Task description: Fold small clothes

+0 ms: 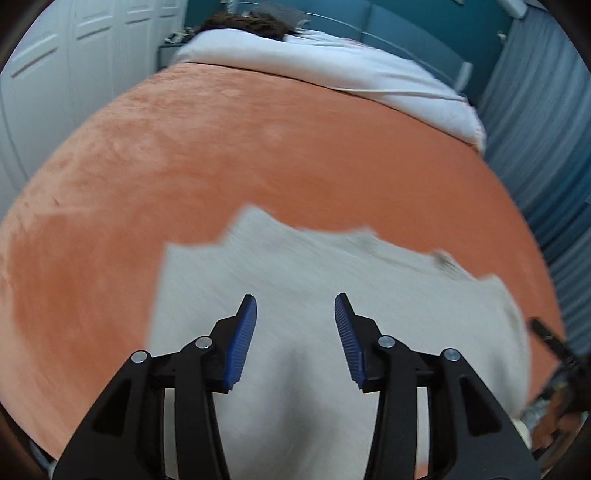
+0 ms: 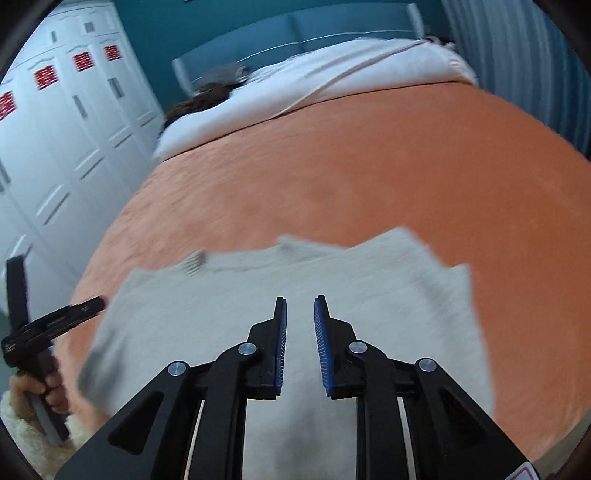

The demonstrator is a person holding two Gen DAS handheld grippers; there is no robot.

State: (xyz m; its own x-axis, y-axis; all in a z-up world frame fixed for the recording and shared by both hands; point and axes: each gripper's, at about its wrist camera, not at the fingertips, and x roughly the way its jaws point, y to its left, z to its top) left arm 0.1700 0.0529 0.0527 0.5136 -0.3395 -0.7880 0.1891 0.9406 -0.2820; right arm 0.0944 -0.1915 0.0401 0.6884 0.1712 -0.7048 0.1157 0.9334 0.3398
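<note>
A light grey garment (image 1: 295, 269) lies spread flat on the orange blanket (image 1: 221, 147) of a bed. It also shows in the right wrist view (image 2: 258, 295). My left gripper (image 1: 295, 306) hovers over its near part, jaws wide open and empty. My right gripper (image 2: 300, 306) is over the same garment, jaws apart by a narrow gap, nothing between them. The left gripper's handle and the hand holding it (image 2: 40, 332) appear at the left of the right wrist view. Part of the right gripper (image 1: 554, 343) shows at the right edge of the left wrist view.
A white duvet (image 1: 332, 62) lies folded back at the head of the bed, with dark fabric (image 1: 247, 22) beyond it. White wardrobe doors (image 2: 62, 129) stand on the left. A blue-grey curtain (image 1: 535, 129) hangs on the right. The headboard (image 2: 314, 26) is teal.
</note>
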